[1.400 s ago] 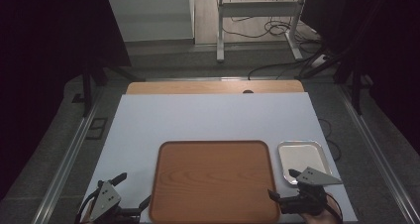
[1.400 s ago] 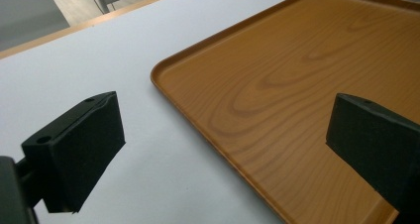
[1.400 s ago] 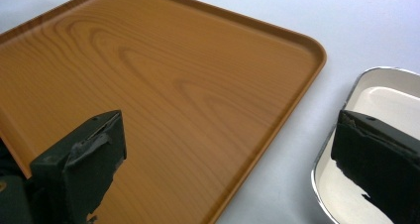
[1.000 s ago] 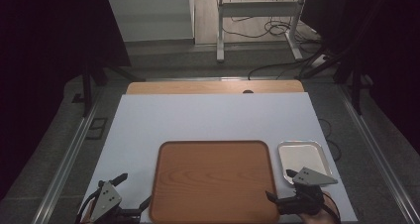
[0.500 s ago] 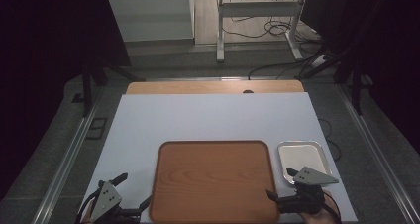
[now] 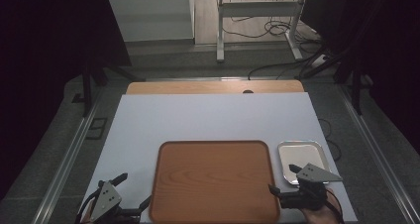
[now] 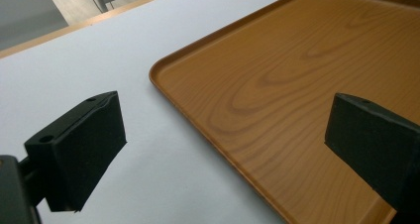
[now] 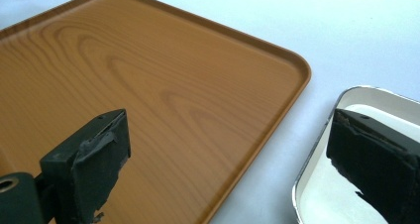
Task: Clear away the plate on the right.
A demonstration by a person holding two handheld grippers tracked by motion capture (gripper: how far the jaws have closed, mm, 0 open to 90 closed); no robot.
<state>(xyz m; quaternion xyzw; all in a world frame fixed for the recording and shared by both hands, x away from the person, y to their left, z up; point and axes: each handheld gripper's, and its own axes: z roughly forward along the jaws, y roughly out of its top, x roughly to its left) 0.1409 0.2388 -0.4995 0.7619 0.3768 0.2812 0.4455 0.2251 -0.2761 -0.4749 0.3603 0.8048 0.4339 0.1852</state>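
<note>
I hold both grippers spread and empty: left gripper (image 6: 132, 194) straddling the wooden tray's (image 6: 214, 179) left edge, right gripper (image 6: 282, 179) astride its right edge, beside the metal dish (image 6: 302, 157).

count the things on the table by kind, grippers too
wooden tray: 1
metal tray: 1
grippers: 2, the left gripper and the right gripper, both with jaws apart and nothing between them
total: 4

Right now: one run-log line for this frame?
left gripper: open, empty, at wooden tray left edge | right gripper: open, empty, between wooden tray and metal tray | both trays empty
</note>
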